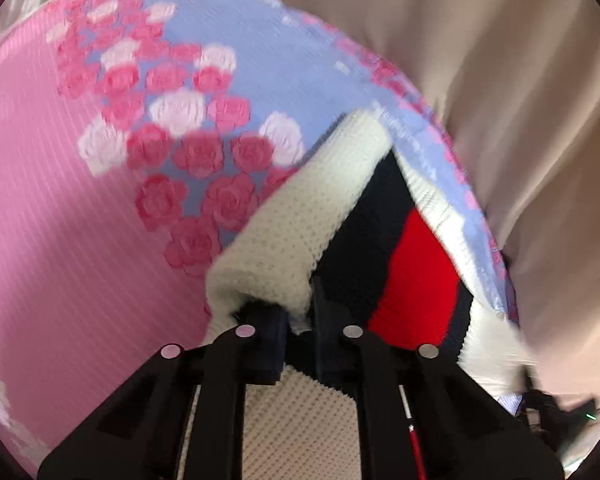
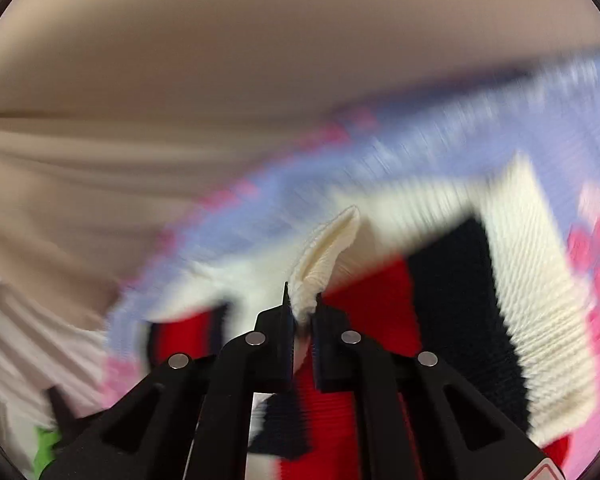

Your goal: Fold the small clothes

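Note:
A small knit sweater (image 1: 284,232), cream with navy and red stripes, is lifted above a floral bedspread (image 1: 204,128). My left gripper (image 1: 300,312) is shut on a cream edge of the sweater, which drapes over its fingers. In the right wrist view the sweater (image 2: 532,280) hangs blurred across the frame. My right gripper (image 2: 302,304) is shut on a pinched cream fold (image 2: 328,256) that sticks up between its fingers. The far part of the garment is hidden by its own folds.
The bedspread is pink (image 1: 40,200) on the left, blue with pink and white roses in the middle. Beige curtains (image 1: 500,80) hang behind it, also in the right wrist view (image 2: 180,80). A green patch (image 2: 46,452) shows at lower left.

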